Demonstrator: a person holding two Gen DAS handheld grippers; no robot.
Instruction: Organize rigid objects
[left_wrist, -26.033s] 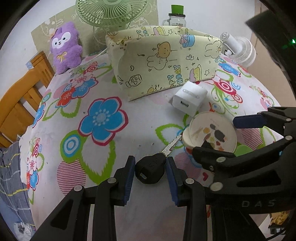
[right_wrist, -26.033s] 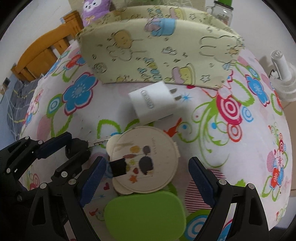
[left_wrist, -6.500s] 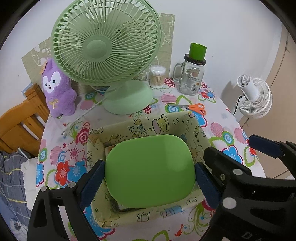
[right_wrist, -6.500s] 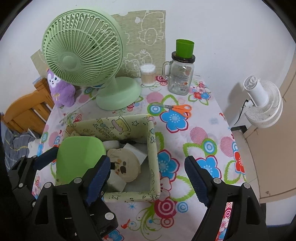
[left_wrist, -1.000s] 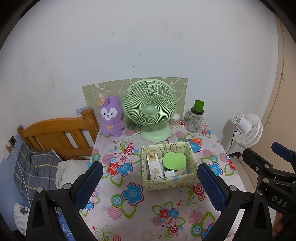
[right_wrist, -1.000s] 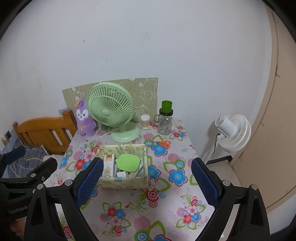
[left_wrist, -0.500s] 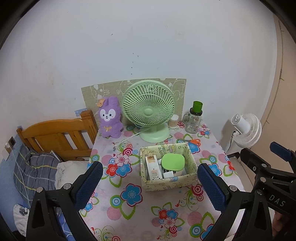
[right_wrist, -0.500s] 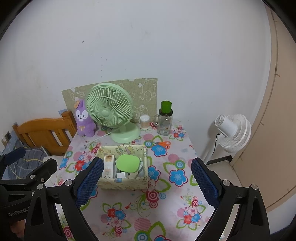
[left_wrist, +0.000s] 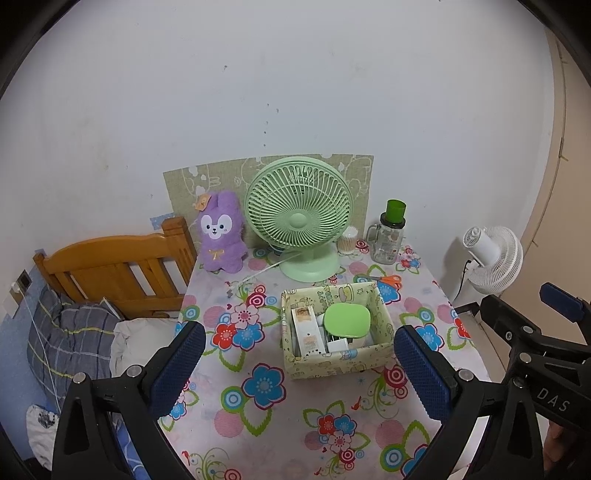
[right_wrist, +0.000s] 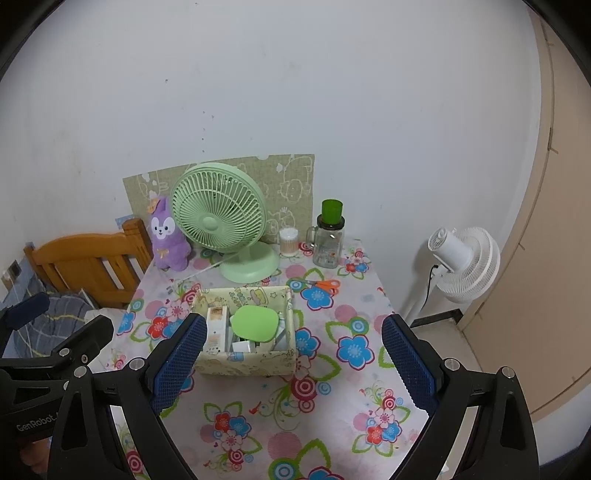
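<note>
Two hand-held grippers are seen, both raised well above the tabletop (left_wrist: 332, 435) and clamped on nothing. The left hand-held gripper (left_wrist: 295, 363) is held with its blue pads wide apart, and the right hand-held gripper (right_wrist: 293, 363) is likewise spread wide. The lower parts of both are cut off by the bottom edge of each view, and the hands behind them are almost wholly hidden.

One fabric box (left_wrist: 334, 363) is seen near the middle of the tabletop, and the sorted things lie inside it. One green rounded case (left_wrist: 347, 320) rests on top of the other contents and covers much of them. One upright white carton (left_wrist: 307, 332) is seen against the box's left wall, and one white charger block (left_wrist: 338, 345) is partly seen below the case. What lies beneath the case cannot be made out.

Along the far edge of the tabletop one green desk fan (left_wrist: 298, 218), one purple plush rabbit (left_wrist: 221, 232), one small cotton-swab tub (left_wrist: 349, 240) and one glass jar with a green cap (left_wrist: 388, 232) are counted. One pair of orange scissors (left_wrist: 387, 280) lies just behind the box's far right corner. Off the tabletop's right edge, one white fan (left_wrist: 493, 258) stands on the floor
</note>
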